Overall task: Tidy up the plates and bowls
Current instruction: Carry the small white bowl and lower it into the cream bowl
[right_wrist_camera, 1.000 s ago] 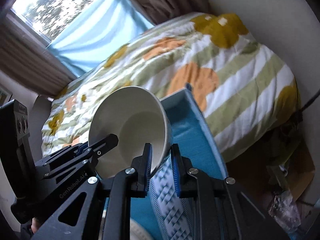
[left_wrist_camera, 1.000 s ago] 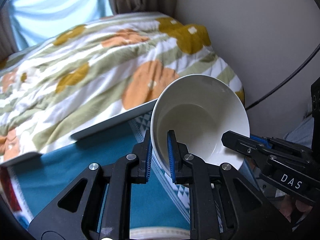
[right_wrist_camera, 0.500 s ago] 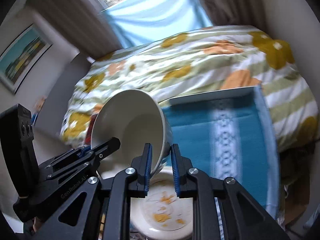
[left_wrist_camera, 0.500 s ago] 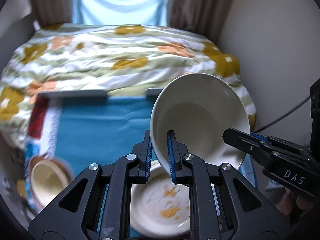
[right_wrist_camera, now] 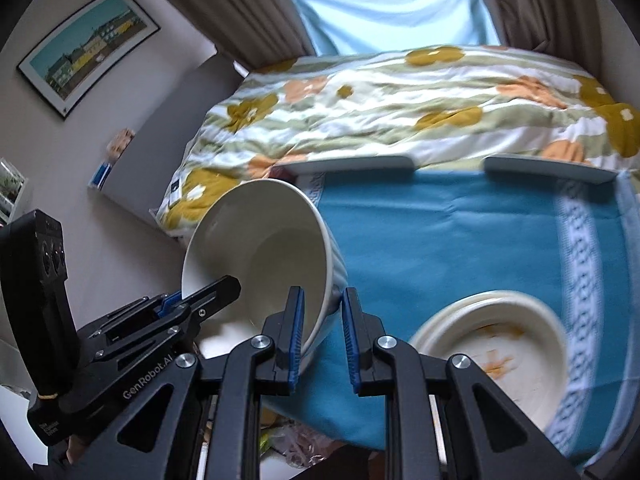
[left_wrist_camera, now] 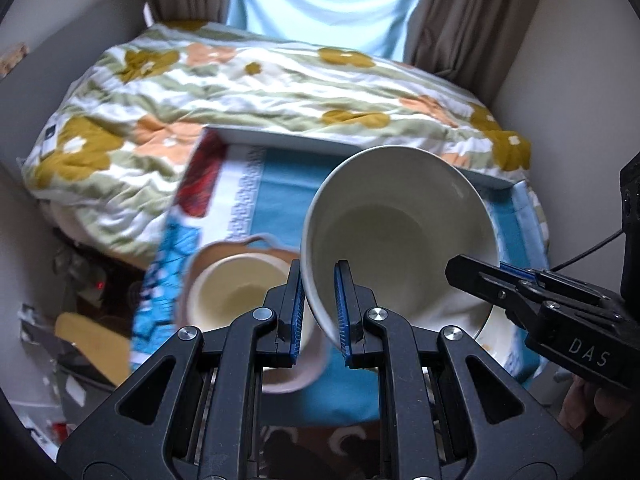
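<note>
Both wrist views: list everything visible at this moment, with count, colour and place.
White bowl: one, held tilted in the air by its rim, gripped from both sides.
Tan bowl with handles: one, cream inside, on the cloth's left part.
Cream plate: one, orange food smears, on the cloth's right part.
Cloth: one, teal with patterned white bands, covering the tray.
Tray: one, white rim showing at the cloth's far edge.
Quilt: one, white with green stripes and yellow-orange flowers, beyond the tray.
Curtains: pale blue sheer between brown drapes.
Framed picture: one, on the left wall.
Left gripper: black, blue-padded fingers on the rim.
Right gripper: the same, opposite rim.
</note>
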Tool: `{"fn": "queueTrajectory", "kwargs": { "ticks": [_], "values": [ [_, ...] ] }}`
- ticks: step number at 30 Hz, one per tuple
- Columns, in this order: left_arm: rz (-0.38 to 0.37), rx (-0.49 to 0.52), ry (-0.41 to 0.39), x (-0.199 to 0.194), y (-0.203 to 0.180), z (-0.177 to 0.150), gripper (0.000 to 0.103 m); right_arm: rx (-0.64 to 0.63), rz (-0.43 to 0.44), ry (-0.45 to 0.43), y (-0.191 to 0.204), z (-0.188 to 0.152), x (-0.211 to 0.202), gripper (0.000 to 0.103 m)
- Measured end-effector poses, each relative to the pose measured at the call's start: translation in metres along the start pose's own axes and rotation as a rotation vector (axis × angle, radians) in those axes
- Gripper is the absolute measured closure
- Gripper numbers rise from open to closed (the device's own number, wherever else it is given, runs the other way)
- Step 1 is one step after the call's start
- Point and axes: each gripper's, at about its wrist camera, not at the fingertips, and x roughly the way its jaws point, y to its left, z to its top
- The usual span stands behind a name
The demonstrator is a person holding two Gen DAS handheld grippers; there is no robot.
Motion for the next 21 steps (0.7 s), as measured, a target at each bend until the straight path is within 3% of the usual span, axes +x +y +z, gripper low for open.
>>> {"fn": "queueTrajectory", "kwargs": {
  "ticks": [9, 21],
  "values": [
    [0.026, 0.037, 0.095, 0.031, 0.071, -0.029, 0.09, 0.036, -0.008, 0.084, 0.034, -0.028, 0.071, 0.086],
    [0.021, 0.094, 0.16, 0.07, 0.083, -0.039, 0.09, 0.093, -0.068, 0.14, 0.032, -0.042, 0.11, 0.086]
  ]
}}
